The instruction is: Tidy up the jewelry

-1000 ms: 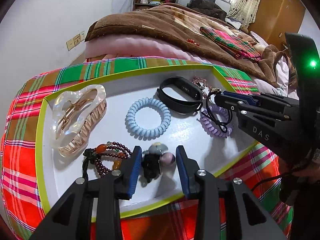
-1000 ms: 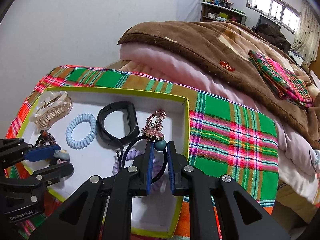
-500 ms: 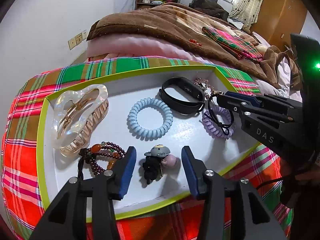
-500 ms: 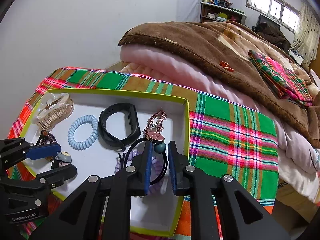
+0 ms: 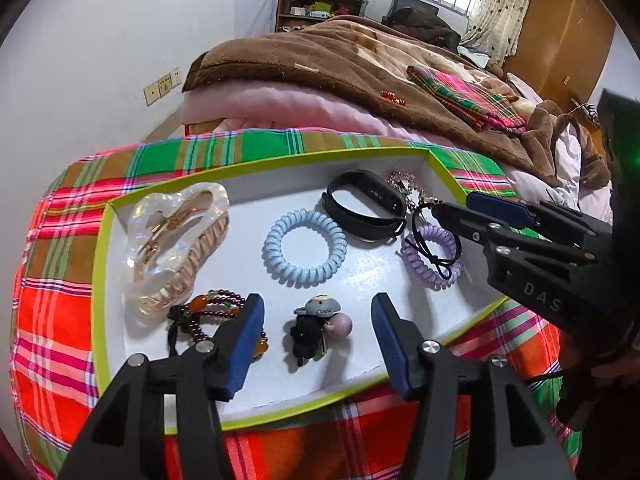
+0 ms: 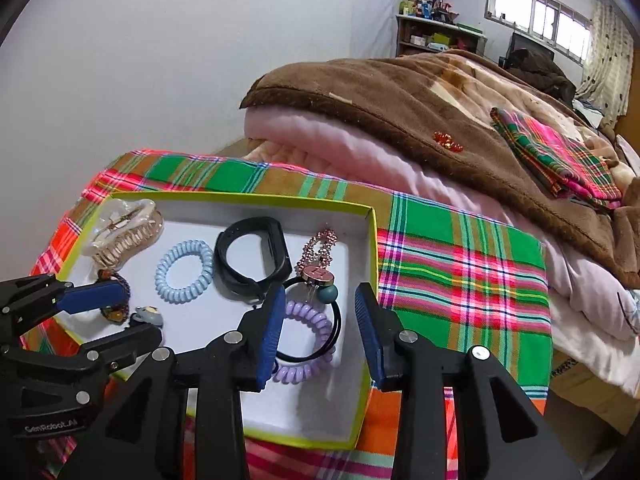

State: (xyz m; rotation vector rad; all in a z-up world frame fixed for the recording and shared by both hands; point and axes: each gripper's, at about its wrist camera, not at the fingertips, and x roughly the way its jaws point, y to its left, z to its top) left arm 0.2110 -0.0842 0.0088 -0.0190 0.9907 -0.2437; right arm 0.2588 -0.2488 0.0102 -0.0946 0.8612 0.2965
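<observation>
Both grippers (image 5: 316, 344) (image 6: 320, 320) had jaws opening, nothing clamped; the charm (image 5: 316, 330) inside the tray (image 5: 100, 280) could've snagged.

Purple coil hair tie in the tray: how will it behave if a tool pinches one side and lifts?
The purple coil hair tie looks like springy plastic, so it would probably squash and sag, not stay round. It seems light. The black elastic with the teal bead lies across it, so that may snag and come along.
</observation>
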